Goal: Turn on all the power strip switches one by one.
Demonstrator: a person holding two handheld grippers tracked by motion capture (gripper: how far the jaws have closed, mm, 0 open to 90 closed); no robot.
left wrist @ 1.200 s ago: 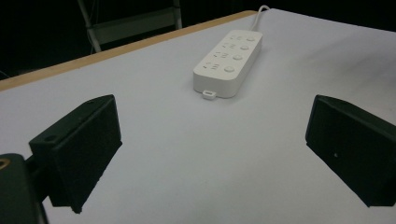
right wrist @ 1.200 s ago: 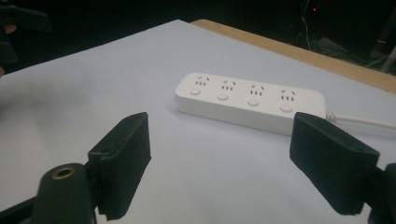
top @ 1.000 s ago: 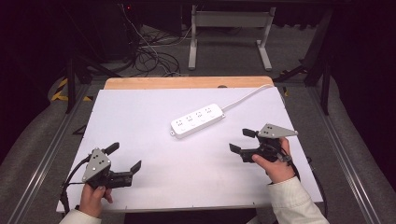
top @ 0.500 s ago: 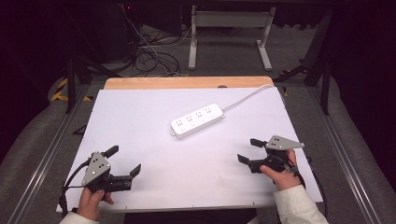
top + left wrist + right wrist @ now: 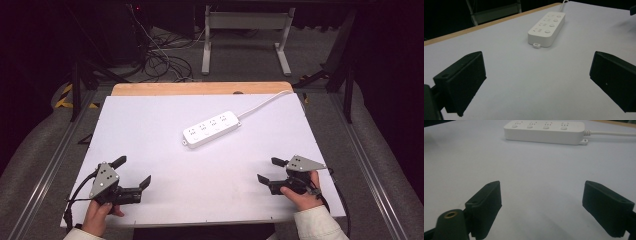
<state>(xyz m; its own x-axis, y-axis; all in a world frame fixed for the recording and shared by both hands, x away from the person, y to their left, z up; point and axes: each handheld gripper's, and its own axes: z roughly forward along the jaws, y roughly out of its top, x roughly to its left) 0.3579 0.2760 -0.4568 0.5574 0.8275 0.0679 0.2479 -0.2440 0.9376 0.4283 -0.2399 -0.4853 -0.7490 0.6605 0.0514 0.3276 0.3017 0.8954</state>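
Past the table's (image 5: 150,130) far edge, power strip (image 5: 211,129) cord (image 5: 265,101) cut off

A white four-outlet power strip (image 5: 211,129) lies flat and diagonal mid-table, its cord (image 5: 263,101) trailing far-right.

We lose the power strip's (image 5: 211,129) white cable (image 5: 265,102) where it drops behind the tabletop's (image 5: 150,125) far edge. The socket markings are too small to read. Our forearms are cut off by the bottom edge of the high view.
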